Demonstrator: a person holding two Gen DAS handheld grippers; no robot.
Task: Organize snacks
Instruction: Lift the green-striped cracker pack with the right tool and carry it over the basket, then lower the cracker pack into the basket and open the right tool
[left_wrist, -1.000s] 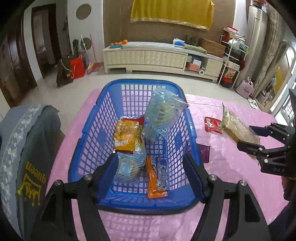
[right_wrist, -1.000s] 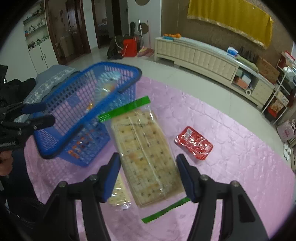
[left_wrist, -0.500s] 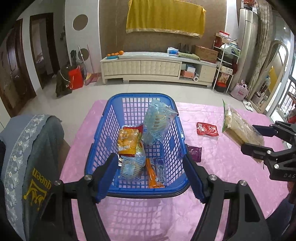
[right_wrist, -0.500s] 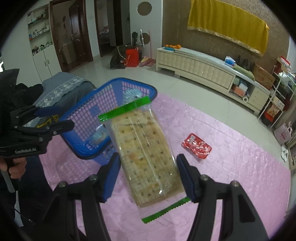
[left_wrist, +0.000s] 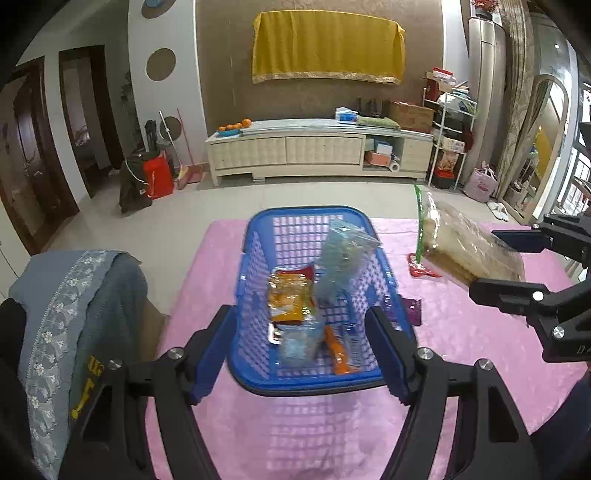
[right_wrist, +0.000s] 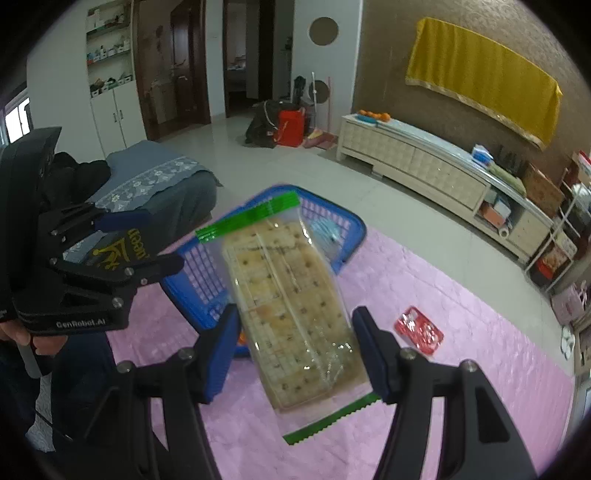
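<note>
Lifted since before, cracker pack (right_wrist: 291, 314) clamped in right claw (right_wrist: 295, 354), left claw (left_wrist: 303, 350) apart around basket (left_wrist: 255, 332), only its view shows snacks inside.

Wall: brown and textured, a yellow cloth (left_wrist: 327, 48) hanging on it.
Floor: pale glossy tiles (left_wrist: 192, 210).
Furniture: long cream cabinet (left_wrist: 317, 151) along the wall, a bowl of oranges (left_wrist: 232, 128) on its left end; white wire shelf (left_wrist: 448, 140) to its right.
Doors: dark wooden doorways (right_wrist: 207, 62).
Worktop: pink quilted cover (left_wrist: 461, 317).
</note>
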